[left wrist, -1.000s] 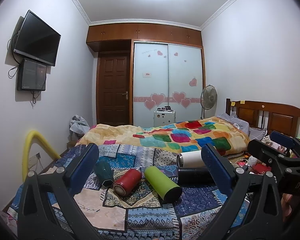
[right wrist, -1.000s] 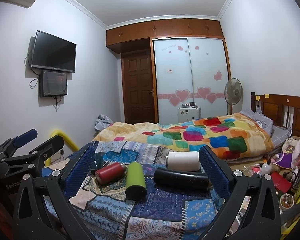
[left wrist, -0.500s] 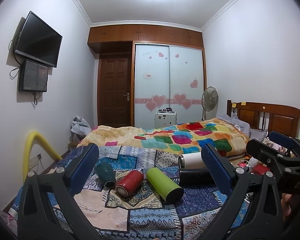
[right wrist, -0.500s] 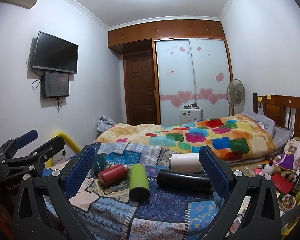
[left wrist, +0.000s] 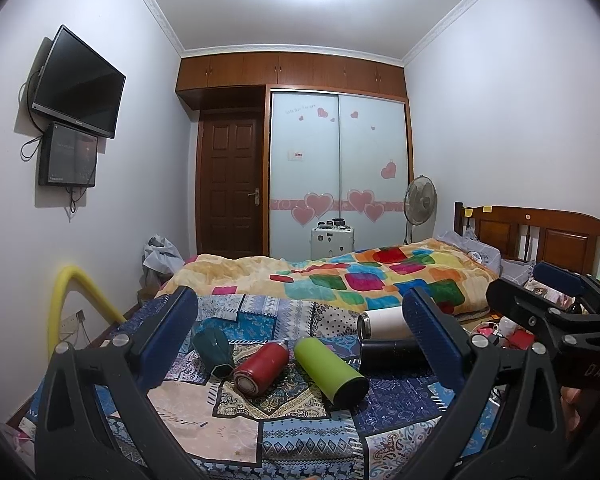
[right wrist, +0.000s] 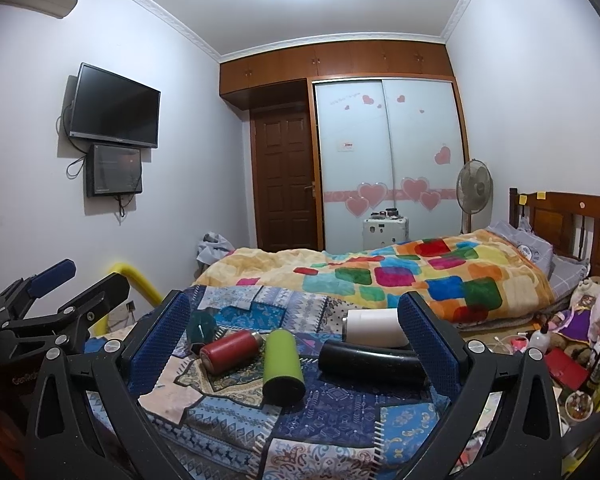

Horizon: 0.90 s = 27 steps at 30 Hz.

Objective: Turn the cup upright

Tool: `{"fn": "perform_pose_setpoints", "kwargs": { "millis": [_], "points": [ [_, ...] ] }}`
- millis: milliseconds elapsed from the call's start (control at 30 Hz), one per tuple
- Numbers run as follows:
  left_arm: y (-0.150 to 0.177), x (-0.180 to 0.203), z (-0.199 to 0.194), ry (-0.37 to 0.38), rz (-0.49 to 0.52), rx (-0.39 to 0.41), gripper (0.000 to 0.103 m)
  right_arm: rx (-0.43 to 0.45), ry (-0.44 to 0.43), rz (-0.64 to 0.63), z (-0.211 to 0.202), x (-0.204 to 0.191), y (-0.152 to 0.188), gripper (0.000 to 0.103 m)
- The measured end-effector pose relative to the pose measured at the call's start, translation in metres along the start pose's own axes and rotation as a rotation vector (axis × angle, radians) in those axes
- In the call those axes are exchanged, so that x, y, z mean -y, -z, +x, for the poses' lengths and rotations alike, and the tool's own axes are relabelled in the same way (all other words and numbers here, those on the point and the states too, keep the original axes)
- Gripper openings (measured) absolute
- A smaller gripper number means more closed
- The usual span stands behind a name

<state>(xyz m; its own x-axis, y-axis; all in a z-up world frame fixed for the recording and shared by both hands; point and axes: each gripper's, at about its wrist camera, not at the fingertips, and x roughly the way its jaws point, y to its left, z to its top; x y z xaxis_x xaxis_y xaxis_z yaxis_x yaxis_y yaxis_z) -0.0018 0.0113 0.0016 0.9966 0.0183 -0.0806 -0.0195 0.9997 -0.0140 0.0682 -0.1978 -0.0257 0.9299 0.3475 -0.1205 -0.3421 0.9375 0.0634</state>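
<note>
Several cups lie on their sides on a patchwork cloth (left wrist: 236, 420): dark green (left wrist: 214, 350), red (left wrist: 262, 366), lime green (left wrist: 330, 372), black (left wrist: 388, 354) and white (left wrist: 384, 322). My left gripper (left wrist: 300, 336) is open and empty, held short of them. My right gripper (right wrist: 296, 338) is open and empty too. In the right wrist view the cups are dark green (right wrist: 202, 326), red (right wrist: 230, 350), lime green (right wrist: 282, 364), black (right wrist: 370, 360) and white (right wrist: 374, 326). Each gripper shows at the edge of the other's view.
A bed with a colourful quilt (left wrist: 360, 280) lies behind the cloth, its wooden headboard (left wrist: 540, 232) at right. A yellow tube (left wrist: 64, 300) stands at left. Clutter (right wrist: 560, 356) fills the floor at right. A fan (left wrist: 420, 204) and a wardrobe (left wrist: 340, 172) stand at the back.
Both views have shifted slightly: the cups sit a little lower in both views. No cup has moved. Both grippers stay open.
</note>
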Motion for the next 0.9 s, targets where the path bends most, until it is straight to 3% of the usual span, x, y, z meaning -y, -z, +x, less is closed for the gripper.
{"fn": "perform_pose_setpoints", "kwargs": {
  "millis": [900],
  "points": [
    [0.011, -0.017, 0.019, 0.013, -0.023, -0.030, 0.103, -0.069, 0.021, -0.021, 0.028, -0.006, 0.007, 0.103]
  ]
}}
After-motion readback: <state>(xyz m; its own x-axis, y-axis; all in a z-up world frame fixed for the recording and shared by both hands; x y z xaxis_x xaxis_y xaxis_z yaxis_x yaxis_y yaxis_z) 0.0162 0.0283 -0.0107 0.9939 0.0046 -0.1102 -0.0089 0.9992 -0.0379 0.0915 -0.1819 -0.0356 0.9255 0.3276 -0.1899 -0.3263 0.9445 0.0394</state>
